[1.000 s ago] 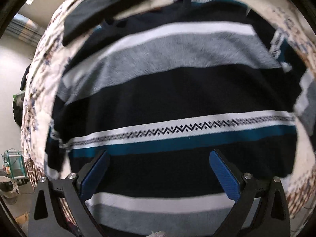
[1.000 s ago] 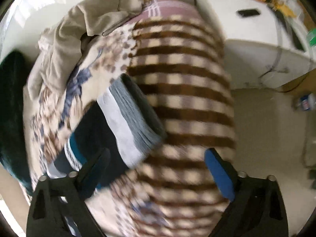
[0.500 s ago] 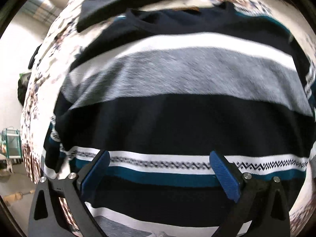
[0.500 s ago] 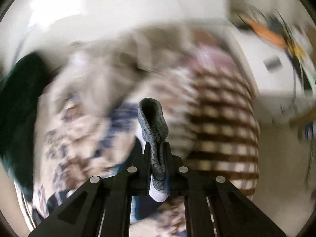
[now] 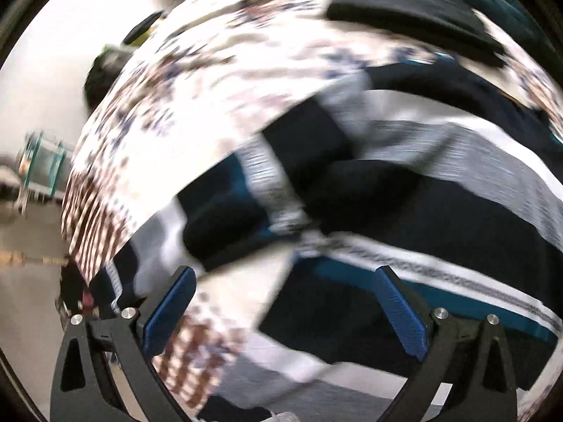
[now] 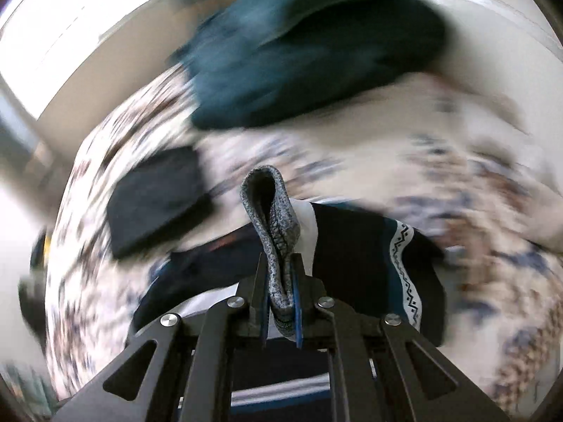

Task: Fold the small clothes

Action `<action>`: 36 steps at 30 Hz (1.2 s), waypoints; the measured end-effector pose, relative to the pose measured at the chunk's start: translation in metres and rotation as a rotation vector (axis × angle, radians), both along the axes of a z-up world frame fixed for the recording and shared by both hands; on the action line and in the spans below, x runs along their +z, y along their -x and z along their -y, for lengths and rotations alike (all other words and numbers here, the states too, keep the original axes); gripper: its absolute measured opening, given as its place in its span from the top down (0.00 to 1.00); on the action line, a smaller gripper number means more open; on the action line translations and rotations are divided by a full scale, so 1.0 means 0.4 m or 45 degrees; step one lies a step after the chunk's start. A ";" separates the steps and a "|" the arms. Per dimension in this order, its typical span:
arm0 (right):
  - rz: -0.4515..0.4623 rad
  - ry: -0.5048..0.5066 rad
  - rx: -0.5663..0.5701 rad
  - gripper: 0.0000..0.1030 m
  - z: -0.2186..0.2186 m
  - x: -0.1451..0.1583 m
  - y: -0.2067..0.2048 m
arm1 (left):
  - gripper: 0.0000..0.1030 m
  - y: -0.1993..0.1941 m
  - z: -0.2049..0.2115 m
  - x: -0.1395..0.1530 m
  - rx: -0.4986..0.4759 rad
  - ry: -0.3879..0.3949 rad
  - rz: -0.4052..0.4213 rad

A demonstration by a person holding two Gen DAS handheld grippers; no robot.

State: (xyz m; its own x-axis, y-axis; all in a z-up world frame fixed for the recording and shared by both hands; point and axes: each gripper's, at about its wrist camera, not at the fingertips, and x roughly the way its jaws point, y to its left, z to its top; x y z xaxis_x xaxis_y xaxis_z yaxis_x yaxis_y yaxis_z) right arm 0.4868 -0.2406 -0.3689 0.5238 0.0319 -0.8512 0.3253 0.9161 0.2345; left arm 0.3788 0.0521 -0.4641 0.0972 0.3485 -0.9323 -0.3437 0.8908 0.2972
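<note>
In the left wrist view, we look down past our left gripper (image 5: 285,313), whose two blue-padded fingers (image 5: 169,311) stand wide apart with nothing between them. Beyond and to the right of the claw lies the striped sweater (image 5: 440,218), banded in navy, grey, white and teal, spread on a floral bedspread (image 5: 218,81). One sleeve (image 5: 225,211) stretches away from the body of the garment, ahead of the claw and to its left. Bare bedspread sits directly between the fingers. A folded black garment (image 5: 415,10) rests far ahead, to the right. The picture is blurred. In the right wrist view, our right gripper (image 6: 279,299) has its jaws pressed together on the grey ribbed cuff (image 6: 272,218) of the sweater, having just closed on it. The cuff stands up in a loop above the fingertips, and the navy sleeve with its white zigzag band (image 6: 404,263) hangs away to the right of the claw. Ahead and to the left lies the folded black garment (image 6: 158,200); farther ahead is a dark teal cloth (image 6: 309,45), much blurred.
</note>
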 end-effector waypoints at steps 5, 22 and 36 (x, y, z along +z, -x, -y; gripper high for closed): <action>-0.132 0.145 0.303 0.90 -0.438 -0.199 -0.106 | 0.00 0.051 -0.138 -0.045 0.126 -0.015 -0.044; -0.366 0.149 0.551 0.34 -0.581 -0.337 -0.038 | 0.00 0.175 -0.337 -0.056 0.341 0.127 0.015; -0.489 0.256 0.228 0.18 -0.224 -0.236 0.218 | 0.00 0.587 -0.671 -0.219 1.488 0.819 0.349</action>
